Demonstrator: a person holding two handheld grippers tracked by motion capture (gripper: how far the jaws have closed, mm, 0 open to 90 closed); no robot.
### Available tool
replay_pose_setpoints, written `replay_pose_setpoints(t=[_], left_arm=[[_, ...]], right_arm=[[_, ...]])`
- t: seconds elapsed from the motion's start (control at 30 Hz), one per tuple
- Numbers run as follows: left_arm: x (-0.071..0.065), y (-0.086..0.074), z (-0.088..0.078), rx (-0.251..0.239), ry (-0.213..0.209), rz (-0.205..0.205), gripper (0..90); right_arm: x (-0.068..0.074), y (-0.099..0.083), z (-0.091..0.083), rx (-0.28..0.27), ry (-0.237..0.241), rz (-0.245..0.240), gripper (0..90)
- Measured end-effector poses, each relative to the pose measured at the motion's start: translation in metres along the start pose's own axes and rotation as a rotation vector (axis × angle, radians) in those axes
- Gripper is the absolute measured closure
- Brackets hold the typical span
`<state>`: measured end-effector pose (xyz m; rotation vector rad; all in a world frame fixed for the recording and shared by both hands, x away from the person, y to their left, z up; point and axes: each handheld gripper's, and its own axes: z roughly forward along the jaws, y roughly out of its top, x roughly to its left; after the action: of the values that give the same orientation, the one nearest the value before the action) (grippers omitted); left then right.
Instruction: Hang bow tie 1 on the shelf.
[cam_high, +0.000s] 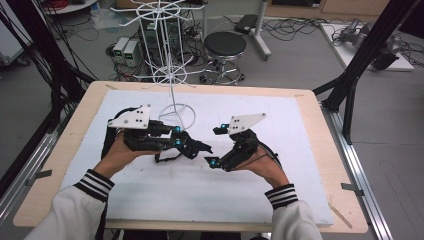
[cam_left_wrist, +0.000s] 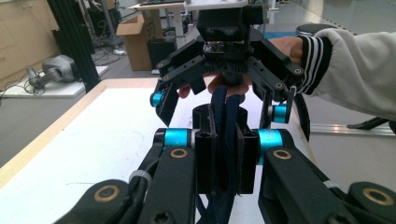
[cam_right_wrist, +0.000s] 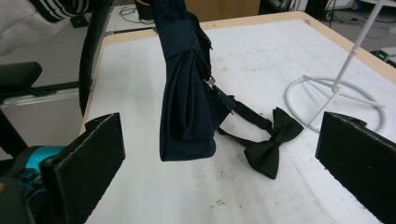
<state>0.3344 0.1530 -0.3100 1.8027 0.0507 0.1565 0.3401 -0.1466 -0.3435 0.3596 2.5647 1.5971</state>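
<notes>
A dark navy bow tie (cam_left_wrist: 226, 121) hangs clamped between the jaws of my left gripper (cam_left_wrist: 226, 158), which is shut on it. In the high view that gripper (cam_high: 179, 136) sits left of centre with the tie (cam_high: 196, 147) sticking out to the right. My right gripper (cam_high: 216, 145) faces it from the right, open. Its two pads stand wide on either side of the hanging navy tie (cam_right_wrist: 187, 93) without touching it, gripper (cam_right_wrist: 224, 158). A black bow tie (cam_right_wrist: 271, 144) with its strap lies flat on the white mat behind.
A white wire display stand (cam_high: 172, 75) rises from a ring base (cam_right_wrist: 327, 93) at the back of the white mat (cam_high: 280, 115). The wooden table edge (cam_high: 320, 130) frames the mat. A black stool (cam_high: 225, 45) and cables are on the floor beyond.
</notes>
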Motion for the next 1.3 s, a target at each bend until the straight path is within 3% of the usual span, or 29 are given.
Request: replay_pose_setpoints(t=[0.33, 0.47, 0.87, 1.3], left_arm=[[0.001, 0.001, -0.004, -0.008, 0.036, -0.010, 81.9], [0.001, 0.003, -0.007, -0.016, 0.058, -0.014, 81.9], [0.007, 0.009, -0.017, -0.040, 0.120, -0.026, 81.9], [0.014, 0.018, -0.024, -0.043, 0.174, -0.042, 81.8]], right_arm=[[0.002, -0.002, -0.016, -0.042, -0.057, 0.023, 0.6], [0.005, -0.007, -0.025, -0.076, -0.111, 0.038, 0.6], [0.021, -0.034, -0.056, -0.164, -0.276, 0.081, 0.6], [0.029, -0.066, -0.071, -0.221, -0.372, 0.128, 0.6]])
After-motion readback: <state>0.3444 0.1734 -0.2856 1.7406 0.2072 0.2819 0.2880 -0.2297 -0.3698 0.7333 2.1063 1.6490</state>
